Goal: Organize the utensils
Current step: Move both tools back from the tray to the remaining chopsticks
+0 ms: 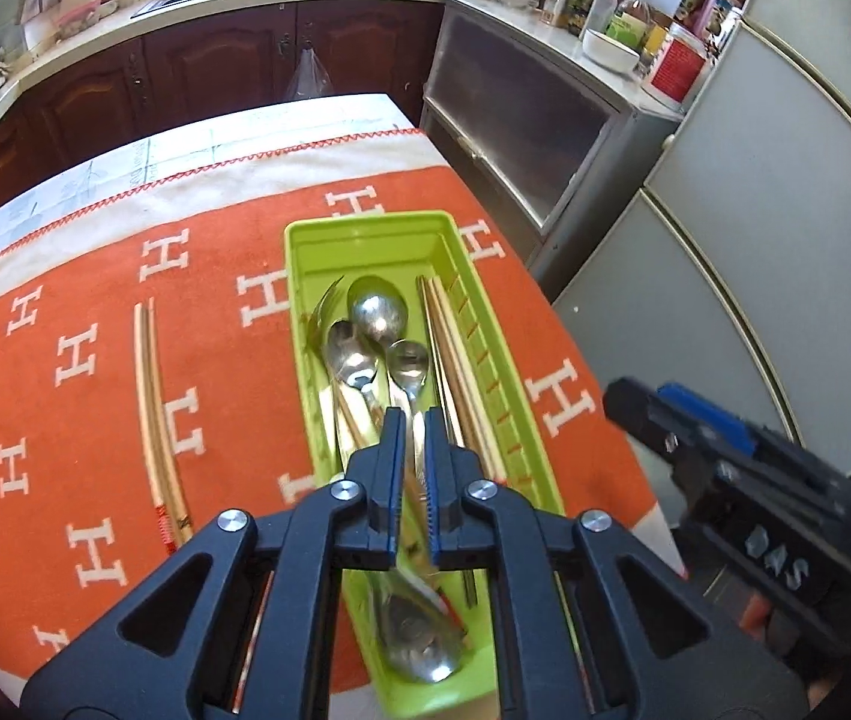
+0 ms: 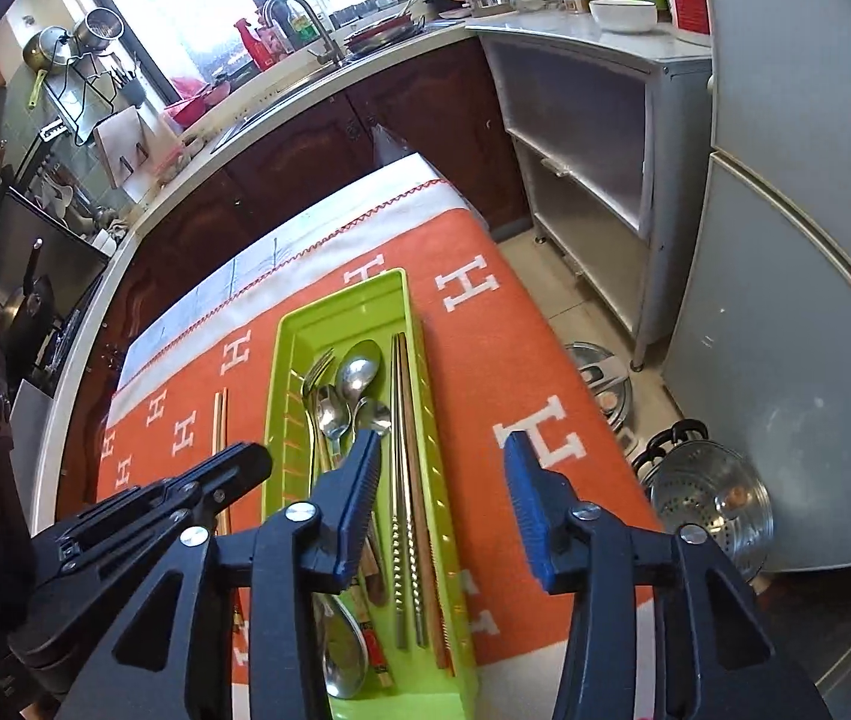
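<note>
A lime-green tray (image 1: 305, 276) (image 2: 281, 360) lies on the orange cloth (image 1: 65, 300) and holds several spoons (image 1: 377, 306), a fork (image 1: 320, 306) and chopsticks (image 1: 455, 348). One more pair of wooden chopsticks (image 1: 152, 408) (image 2: 220, 420) lies on the cloth left of the tray. My left gripper (image 1: 413, 420) hovers over the tray's near half, its jaws a narrow gap apart; a small spoon's (image 1: 407, 360) handle shows through the gap, and that spoon lies in the tray. My right gripper (image 2: 442, 450) stands open over the tray's right rim, with nothing held.
The table's right edge drops to a tiled floor with a steel steamer pot (image 2: 707, 498) and a lid (image 2: 599, 378). A grey fridge (image 2: 785, 300) and a shelf cabinet (image 2: 593, 168) stand to the right. Dark kitchen cabinets with a sink counter (image 1: 245, 0) run behind the table.
</note>
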Available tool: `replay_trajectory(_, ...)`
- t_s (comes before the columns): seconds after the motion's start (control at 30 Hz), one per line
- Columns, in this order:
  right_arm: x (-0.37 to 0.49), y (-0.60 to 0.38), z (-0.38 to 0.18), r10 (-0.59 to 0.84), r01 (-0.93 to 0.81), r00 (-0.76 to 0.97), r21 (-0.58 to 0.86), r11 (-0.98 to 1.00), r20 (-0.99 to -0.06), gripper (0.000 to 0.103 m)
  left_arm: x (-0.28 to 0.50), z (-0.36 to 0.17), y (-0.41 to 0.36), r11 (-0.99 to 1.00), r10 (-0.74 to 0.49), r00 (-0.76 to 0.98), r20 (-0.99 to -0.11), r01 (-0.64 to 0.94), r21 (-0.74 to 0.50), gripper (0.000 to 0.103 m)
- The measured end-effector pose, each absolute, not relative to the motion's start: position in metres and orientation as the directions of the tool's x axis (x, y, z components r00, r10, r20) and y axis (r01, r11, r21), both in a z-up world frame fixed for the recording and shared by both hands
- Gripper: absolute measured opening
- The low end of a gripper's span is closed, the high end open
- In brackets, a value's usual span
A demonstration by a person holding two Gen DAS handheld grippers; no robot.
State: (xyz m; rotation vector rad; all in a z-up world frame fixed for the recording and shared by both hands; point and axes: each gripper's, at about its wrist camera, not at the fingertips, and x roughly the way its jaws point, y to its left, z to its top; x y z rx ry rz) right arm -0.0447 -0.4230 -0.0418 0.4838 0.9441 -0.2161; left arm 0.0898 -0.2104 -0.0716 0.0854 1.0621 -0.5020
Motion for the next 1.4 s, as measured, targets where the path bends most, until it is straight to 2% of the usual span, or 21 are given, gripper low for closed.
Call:
replay_trajectory(0.07, -0.048, -0.42, -0.042, 0.037, 0.379, 0.571, 0.303, 0.875, -0.82, 0.045, 0.083, -0.066, -0.199, 0.886, -0.347, 0.385, -0.855, 0.433, -0.164, 0.023)
replay_trajectory(0.13, -0.05, -0.414, -0.043, 0.042, 0.374, 0.564, 0.3, 0.878, -0.825, 0.046, 0.077, -0.057, -0.181, 0.896, -0.343, 0.405, -0.848, 0.413, -0.165, 0.045)
replay_trajectory(0.17, -0.05, -0.41, -0.044, 0.045, 0.368, 0.562, 0.298, 0.88, -0.826, 0.046, 0.074, -0.053, -0.172, 0.901, -0.339, 0.422, -0.841, 0.402, -0.162, 0.048)
replay_trajectory(0.57, -0.042, -0.351, -0.046, 0.075, 0.298, 0.551, 0.28, 0.913, -0.831, 0.046, 0.064, -0.024, -0.077, 0.965, -0.223, 0.584, -0.781, 0.243, -0.093, 0.049)
replay_trajectory(0.7, -0.037, -0.328, -0.037, 0.075, 0.26, 0.562, 0.262, 0.929, -0.823, 0.053, 0.062, -0.022, -0.053, 0.978, -0.172, 0.621, -0.764, 0.2, -0.058, 0.049)
replay_trajectory(0.83, -0.032, -0.305, -0.03, 0.086, 0.224, 0.565, 0.253, 0.941, -0.821, 0.057, 0.061, -0.028, -0.033, 0.985, -0.14, 0.626, -0.767, 0.165, -0.045, 0.05)
replay_trajectory(1.4, 0.001, -0.227, -0.026, 0.148, 0.083, 0.516, 0.221, 0.972, -0.844, 0.057, 0.073, -0.06, 0.025, 0.995, -0.095, 0.592, -0.8, 0.069, -0.067, 0.05)
